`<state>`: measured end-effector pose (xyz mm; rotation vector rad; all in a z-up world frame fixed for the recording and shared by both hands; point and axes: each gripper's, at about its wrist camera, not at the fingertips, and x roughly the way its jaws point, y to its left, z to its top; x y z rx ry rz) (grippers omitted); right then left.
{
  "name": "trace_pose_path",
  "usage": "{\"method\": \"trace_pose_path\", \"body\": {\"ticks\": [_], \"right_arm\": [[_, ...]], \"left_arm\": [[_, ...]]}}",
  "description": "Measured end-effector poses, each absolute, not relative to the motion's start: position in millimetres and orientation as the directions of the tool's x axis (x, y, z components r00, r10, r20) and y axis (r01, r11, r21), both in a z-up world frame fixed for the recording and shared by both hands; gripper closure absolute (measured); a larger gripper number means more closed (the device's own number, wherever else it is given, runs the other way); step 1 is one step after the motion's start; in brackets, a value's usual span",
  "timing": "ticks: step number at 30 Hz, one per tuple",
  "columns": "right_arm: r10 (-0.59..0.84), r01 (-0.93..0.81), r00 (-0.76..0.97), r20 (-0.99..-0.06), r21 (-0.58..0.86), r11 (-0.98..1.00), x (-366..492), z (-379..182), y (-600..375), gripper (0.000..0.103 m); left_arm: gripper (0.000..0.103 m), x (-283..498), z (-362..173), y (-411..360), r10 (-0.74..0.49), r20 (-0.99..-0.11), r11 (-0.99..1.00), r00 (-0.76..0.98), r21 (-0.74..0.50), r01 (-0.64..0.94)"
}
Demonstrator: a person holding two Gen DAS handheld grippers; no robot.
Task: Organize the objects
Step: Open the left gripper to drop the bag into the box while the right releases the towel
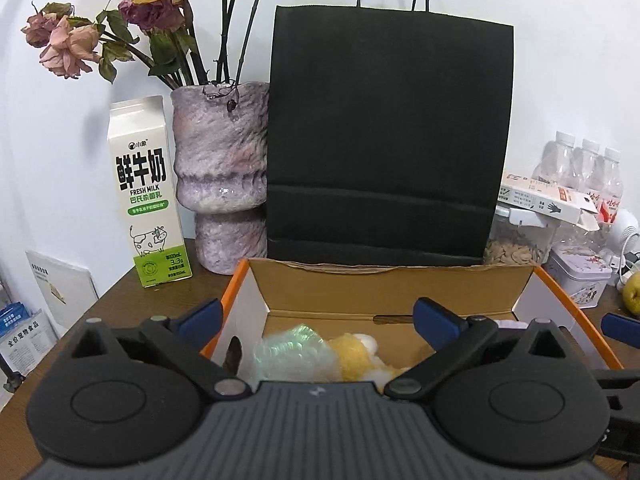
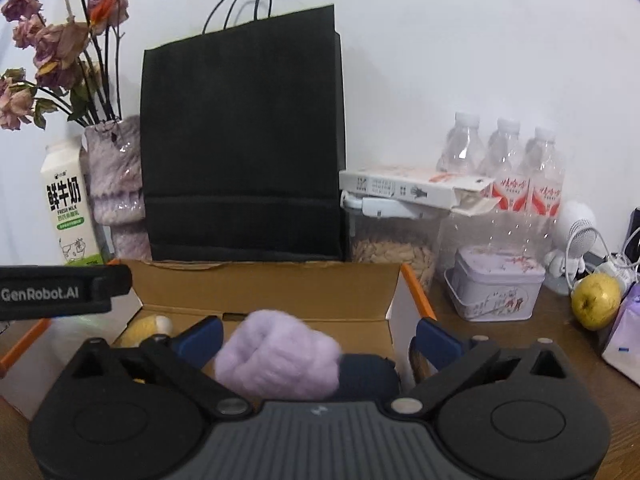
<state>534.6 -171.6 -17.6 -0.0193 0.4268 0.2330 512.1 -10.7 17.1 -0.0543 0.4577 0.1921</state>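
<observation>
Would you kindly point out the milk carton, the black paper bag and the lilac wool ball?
milk carton (image 1: pixel 146 192): left wrist view, printed front.
black paper bag (image 1: pixel 388 128): left wrist view, front face.
lilac wool ball (image 2: pixel 276 354): right wrist view, middle.

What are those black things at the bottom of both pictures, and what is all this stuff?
They are two hand-held grippers, each with a camera looking along its blue-tipped fingers. One picture comes from the left gripper, the other from the right gripper. Both stand open and hold nothing. Below them is an open cardboard box on a table; a yellow toy and a purple fluffy ball lie in it. Behind stand a black bag, a milk carton, a vase and bottles.
</observation>
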Motion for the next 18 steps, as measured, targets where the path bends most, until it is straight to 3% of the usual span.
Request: {"method": "trace_pose_path", "body": {"ticks": [18], "right_arm": [[0.241,-0.247,0.887,-0.394,0.037,0.968,517,-4,-174,0.000]], "left_arm": [[0.000,491,29,-14,0.152,-0.406,0.984,0.901,-0.021,-0.175]]}}
